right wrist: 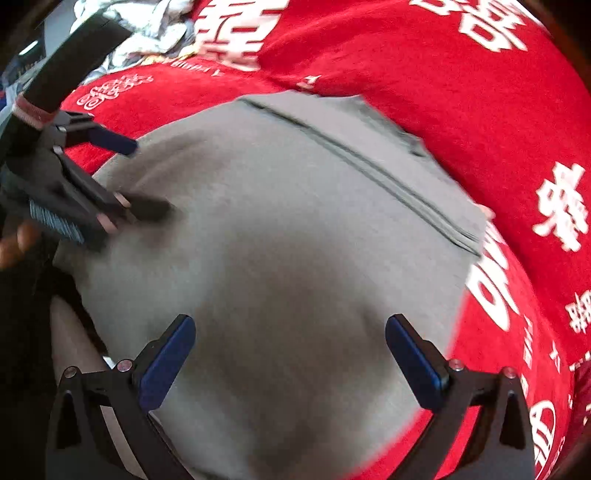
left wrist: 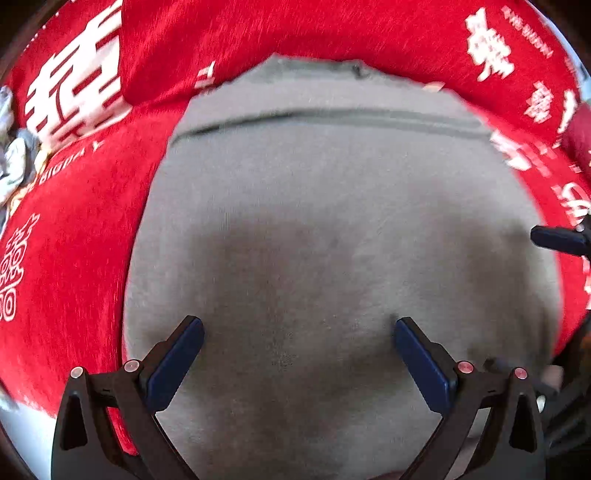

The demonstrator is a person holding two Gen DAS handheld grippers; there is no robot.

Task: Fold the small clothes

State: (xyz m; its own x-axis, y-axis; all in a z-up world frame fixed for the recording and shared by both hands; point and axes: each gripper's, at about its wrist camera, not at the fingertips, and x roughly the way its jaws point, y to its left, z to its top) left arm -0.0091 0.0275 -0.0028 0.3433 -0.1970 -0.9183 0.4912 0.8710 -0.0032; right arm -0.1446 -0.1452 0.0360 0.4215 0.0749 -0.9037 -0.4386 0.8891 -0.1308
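Both claws — left gripper (left wrist: 299,332), right gripper (right wrist: 290,328) — gape over the blurred grey garment (left wrist: 332,221), its near edge cut off.

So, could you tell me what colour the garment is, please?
Plain grey garment, clearest in the left wrist view.

Red plush cloth (left wrist: 92,229) spread wide as the work surface, printed with large white characters (left wrist: 79,88) and smaller white line motifs (right wrist: 114,88). Soft daylight from above, casting blurred grey shadows. Heap of crumpled pale fabric (right wrist: 147,33) at the cloth's far edge. Strip of pale surface (left wrist: 26,432) beyond the cloth's near border. Edges dark, walls indistinct.
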